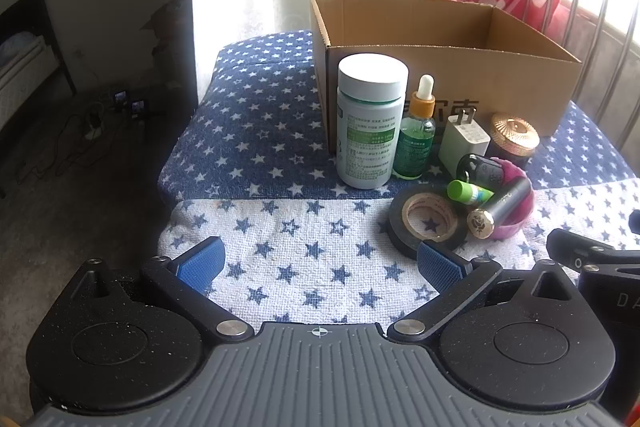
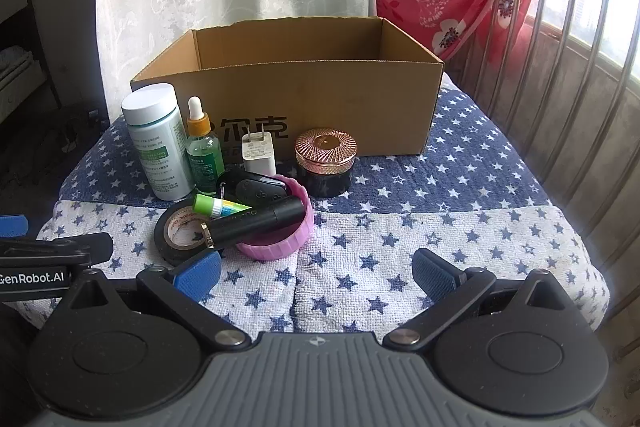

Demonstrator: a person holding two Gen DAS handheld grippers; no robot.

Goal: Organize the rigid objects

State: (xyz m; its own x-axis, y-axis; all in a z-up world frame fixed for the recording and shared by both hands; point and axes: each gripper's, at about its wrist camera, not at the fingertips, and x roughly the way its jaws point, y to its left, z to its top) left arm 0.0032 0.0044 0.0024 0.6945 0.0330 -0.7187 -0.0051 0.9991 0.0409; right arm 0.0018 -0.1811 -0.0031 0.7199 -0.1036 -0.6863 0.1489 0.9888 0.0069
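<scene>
Blue-padded left hand-held gripper [image 1: 320,261] spread wide, empty, right hand-held gripper [image 2: 316,269] likewise

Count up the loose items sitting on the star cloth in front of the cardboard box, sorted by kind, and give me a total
Bottles: 2, the white pill bottle and the green dropper bottle
Jars: 1, the gold-lidded jar
Chargers: 1, the white plug
Tape rolls: 1, the black tape
Pink lids: 1
Key fobs: 1
Tubes: 2, the green-capped tube and the black tube
Total: 9
</scene>
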